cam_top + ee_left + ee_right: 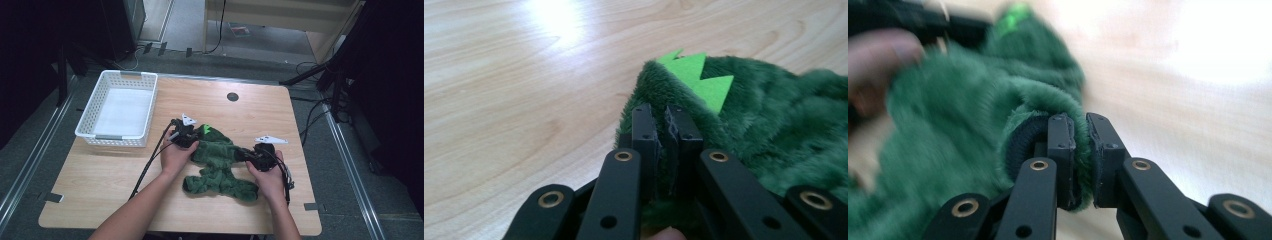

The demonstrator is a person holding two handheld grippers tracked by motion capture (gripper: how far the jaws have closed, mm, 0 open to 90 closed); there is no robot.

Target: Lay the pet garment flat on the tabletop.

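On the wooden counter (100, 175) we are seeing a white plastic basket (95, 107) sitting toward ten o'clock. A green plush dinosaur costume (220, 167) is lying at the centre, its light-green felt spikes (696, 75) pointing toward twelve. Our left claw (663, 131) is pinching the plush edge beside the spikes; our right claw (1079, 142) is clamping a rolled cuff at three o'clock.
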